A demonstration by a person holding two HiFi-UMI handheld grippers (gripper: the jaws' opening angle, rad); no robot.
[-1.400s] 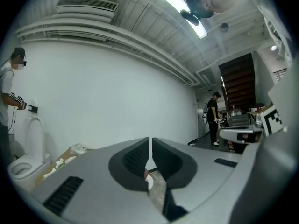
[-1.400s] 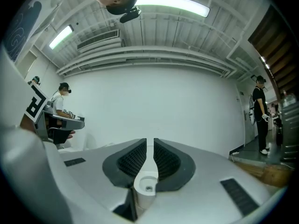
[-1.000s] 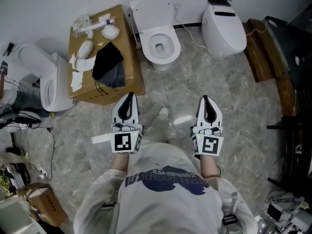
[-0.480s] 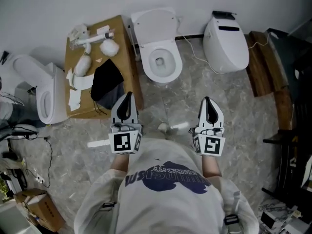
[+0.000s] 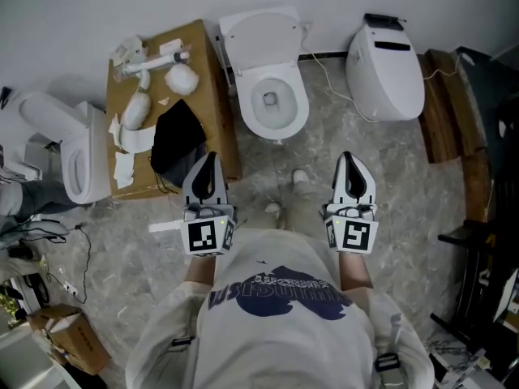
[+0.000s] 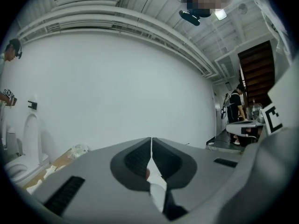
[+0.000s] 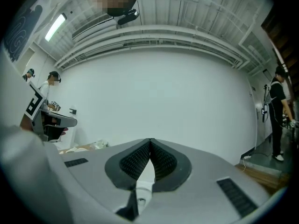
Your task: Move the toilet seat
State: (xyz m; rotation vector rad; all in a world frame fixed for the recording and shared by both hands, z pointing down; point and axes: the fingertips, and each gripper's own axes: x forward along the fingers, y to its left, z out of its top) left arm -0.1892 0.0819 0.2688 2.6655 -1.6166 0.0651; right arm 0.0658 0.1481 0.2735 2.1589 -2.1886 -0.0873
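A white toilet [image 5: 272,96] stands against the far wall, its seat and lid [image 5: 259,32] raised against the wall and its bowl open. My left gripper [image 5: 208,162] is shut and empty, held about a step short of the toilet and left of it, over the corner of a cardboard box. My right gripper [image 5: 347,162] is shut and empty too, level with the left one and to the toilet's right. In the left gripper view the jaws of the left gripper [image 6: 151,146] meet; in the right gripper view those of the right gripper [image 7: 150,146] meet, with the toilet [image 7: 142,195] showing below them.
A large cardboard box [image 5: 215,96] with white fittings and a black cloth [image 5: 177,136] stands left of the toilet. Another toilet [image 5: 77,156] lies at the far left, a closed one [image 5: 388,59] at the right. Wooden planks [image 5: 442,104] lean at the right. Cables cross the floor.
The person has stepped toward the toilet: it sits lower and nearer in the head view. Both grippers stay shut and keep their place before the body.
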